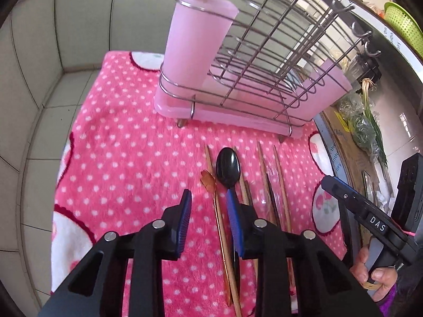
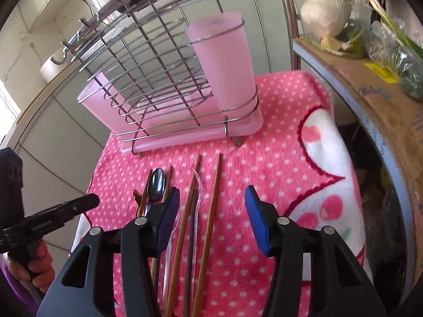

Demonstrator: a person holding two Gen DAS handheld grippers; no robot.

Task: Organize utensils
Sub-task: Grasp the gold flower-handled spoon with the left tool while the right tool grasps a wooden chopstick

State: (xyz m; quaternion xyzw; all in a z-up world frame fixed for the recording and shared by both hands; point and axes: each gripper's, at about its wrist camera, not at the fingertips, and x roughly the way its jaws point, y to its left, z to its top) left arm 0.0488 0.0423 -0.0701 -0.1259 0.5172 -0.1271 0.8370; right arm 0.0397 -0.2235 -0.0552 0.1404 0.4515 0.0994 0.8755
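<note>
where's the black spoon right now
The black spoon lies on the pink dotted cloth in front of the pink rack, between chopsticks, beside the gold spoon.
</note>
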